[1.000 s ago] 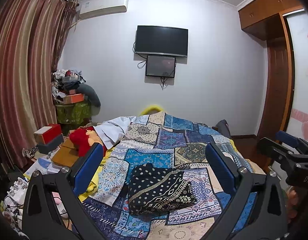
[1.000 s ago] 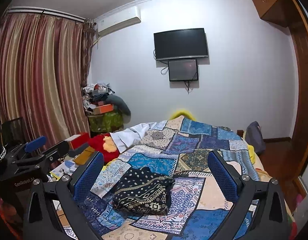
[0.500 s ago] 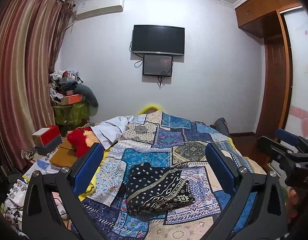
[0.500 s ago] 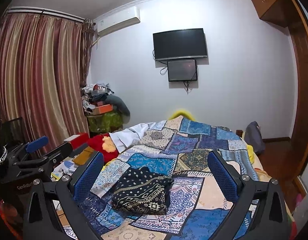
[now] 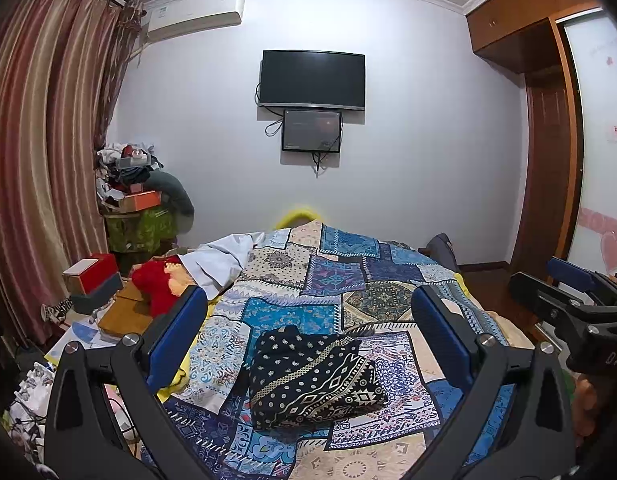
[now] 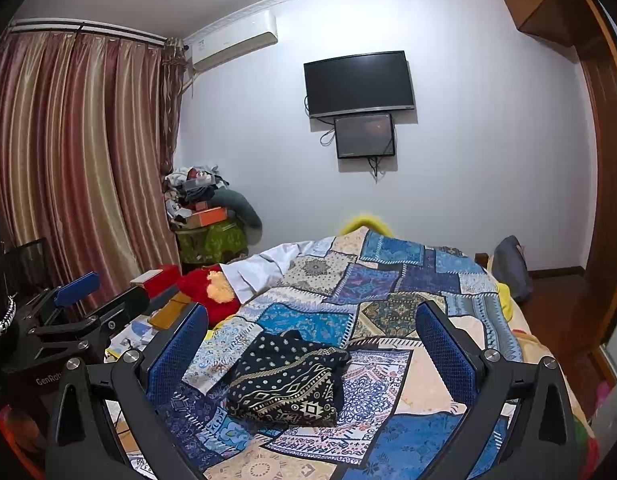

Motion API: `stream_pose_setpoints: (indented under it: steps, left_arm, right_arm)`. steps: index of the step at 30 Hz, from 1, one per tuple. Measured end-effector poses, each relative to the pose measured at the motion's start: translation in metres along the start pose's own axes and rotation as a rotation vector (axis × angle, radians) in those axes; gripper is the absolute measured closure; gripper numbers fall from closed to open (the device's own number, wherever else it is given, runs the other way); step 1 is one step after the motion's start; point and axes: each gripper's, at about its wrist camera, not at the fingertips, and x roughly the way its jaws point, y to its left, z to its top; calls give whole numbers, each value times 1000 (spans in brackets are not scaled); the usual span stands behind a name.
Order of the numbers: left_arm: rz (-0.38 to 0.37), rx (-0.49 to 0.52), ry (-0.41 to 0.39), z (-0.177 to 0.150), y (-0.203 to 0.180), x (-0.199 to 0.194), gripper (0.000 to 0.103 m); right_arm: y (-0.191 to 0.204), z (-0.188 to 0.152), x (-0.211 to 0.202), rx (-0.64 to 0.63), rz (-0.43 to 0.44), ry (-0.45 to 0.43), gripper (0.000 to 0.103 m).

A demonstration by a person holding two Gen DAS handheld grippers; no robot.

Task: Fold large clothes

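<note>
My left gripper (image 5: 308, 332) hangs wide open and empty above the bed (image 5: 348, 276); my right gripper (image 6: 312, 336) likewise. The folded black patterned garment (image 5: 312, 380) lies on the patchwork bedspread (image 5: 292, 312), untouched

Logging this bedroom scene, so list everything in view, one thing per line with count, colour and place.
folded garment: one, black with white pattern, on the bed between both grippers
patchwork bedspread: one, mostly blue and cream, covering the bed
white cloth: one, bed's far left edge
red plush toy: one, left of the bed
television: one, black, on the wall
small screen: one, dark, under the television
air conditioner: one, white, high on the wall
curtains: striped red-brown, left
left gripper: open, empty
right gripper: open, empty
</note>
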Motion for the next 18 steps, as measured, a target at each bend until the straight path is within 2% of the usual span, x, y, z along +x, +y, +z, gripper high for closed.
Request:
stream_pose_setpoints:
  steps: [18]
  left_arm:
    - [-40, -6, 7, 2, 4, 0, 0]
  right_arm:
    - [0, -1, 2, -6, -6, -6, 0]
